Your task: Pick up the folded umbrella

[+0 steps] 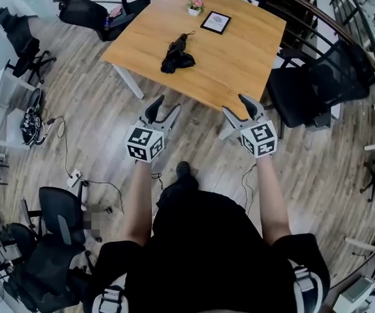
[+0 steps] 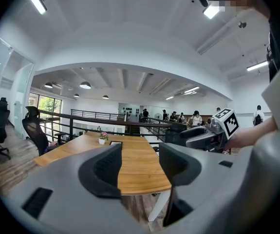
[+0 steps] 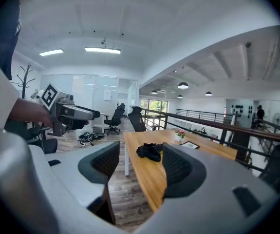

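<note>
Item: umbrella [image 1: 177, 54], black, folded. It lay on the table [image 1: 239, 57], well ahead of both grippers and past the table's near edge, roughly straight ahead of the left one and ahead and to the left of the right one

Progress: nothing done. The umbrella was untouched and neither gripper had reached the table. By my judgement, the approach, the grip and the lift were all left to do

Left gripper [image 1: 165, 106]: jaws moderately apart, nothing between them. In its own view only tabletop showed past the jaws, and no umbrella

Right gripper [image 1: 237, 105]: jaws wide, nothing between them. In its own view the umbrella sat far off in the gap between the jaws, not within reach

Pose: both forearms were stretched forward, the grippers side by side over the floor and short of the table edge. Each pointed at the table near level, the right tipped slightly more downward

Also beyond the umbrella: a frame [image 1: 216, 22] and a flower pot [image 1: 195, 6]
</note>
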The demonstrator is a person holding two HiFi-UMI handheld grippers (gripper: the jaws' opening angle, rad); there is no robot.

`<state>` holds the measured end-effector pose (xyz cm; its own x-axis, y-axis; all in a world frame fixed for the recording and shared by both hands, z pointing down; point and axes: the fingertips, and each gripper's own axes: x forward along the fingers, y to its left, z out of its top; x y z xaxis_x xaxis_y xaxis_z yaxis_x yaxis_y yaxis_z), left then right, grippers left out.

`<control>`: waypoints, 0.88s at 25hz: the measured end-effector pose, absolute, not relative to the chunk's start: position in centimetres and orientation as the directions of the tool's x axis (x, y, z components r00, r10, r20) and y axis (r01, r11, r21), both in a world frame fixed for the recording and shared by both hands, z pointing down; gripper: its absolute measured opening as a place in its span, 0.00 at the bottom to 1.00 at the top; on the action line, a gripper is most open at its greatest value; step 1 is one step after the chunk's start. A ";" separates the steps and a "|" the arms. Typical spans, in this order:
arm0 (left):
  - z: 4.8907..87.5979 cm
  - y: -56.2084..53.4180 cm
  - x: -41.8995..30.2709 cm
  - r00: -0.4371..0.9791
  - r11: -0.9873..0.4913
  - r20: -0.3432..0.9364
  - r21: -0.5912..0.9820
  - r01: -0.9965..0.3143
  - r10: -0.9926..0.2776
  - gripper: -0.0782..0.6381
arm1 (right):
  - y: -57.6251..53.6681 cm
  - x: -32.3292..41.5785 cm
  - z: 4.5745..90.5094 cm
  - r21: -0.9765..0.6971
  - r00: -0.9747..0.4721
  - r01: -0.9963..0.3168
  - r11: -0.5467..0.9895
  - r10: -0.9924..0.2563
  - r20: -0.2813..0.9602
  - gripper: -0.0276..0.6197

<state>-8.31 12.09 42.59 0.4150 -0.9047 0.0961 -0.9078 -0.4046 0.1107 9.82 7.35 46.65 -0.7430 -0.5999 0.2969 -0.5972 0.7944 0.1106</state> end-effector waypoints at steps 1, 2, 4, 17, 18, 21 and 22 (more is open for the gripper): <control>42.7 11.3 -9.2 0.416 -0.404 0.099 0.115 -0.907 -0.904 0.45 | 6.7 9.1 46.7 0.109 -0.740 -0.600 0.792 -0.602 0.300 0.49; 42.8 10.6 -10.0 0.417 -0.405 0.102 0.119 -0.907 -0.903 0.45 | 6.1 8.4 46.8 0.108 -0.737 -0.603 0.790 -0.604 0.303 0.49; 43.0 9.2 -11.6 0.422 -0.409 0.107 0.124 -0.904 -0.900 0.45 | 5.0 7.0 47.1 0.105 -0.730 -0.611 0.784 -0.610 0.309 0.49; 44.4 2.7 -18.0 0.490 -0.472 0.142 0.140 -0.870 -0.860 0.45 | 0.3 2.6 49.2 0.070 -0.657 -0.696 0.714 -0.673 0.340 0.49; 44.6 2.5 -18.1 0.494 -0.476 0.144 0.143 -0.868 -0.857 0.45 | 0.2 2.6 49.4 0.069 -0.652 -0.699 0.712 -0.674 0.346 0.49; 45.1 1.6 -18.4 0.502 -0.483 0.151 0.147 -0.863 -0.851 0.45 | -0.8 2.4 49.6 0.068 -0.641 -0.708 0.703 -0.680 0.356 0.49; 45.2 1.3 -18.6 0.503 -0.483 0.154 0.150 -0.863 -0.851 0.45 | -1.2 2.4 49.6 0.068 -0.639 -0.709 0.702 -0.681 0.358 0.49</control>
<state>-18.56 1.27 45.17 0.5027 -0.8506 0.1539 -0.8628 -0.4827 0.1502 2.39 -1.20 49.58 -0.6390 -0.6809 0.3578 -0.7094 0.7015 0.0679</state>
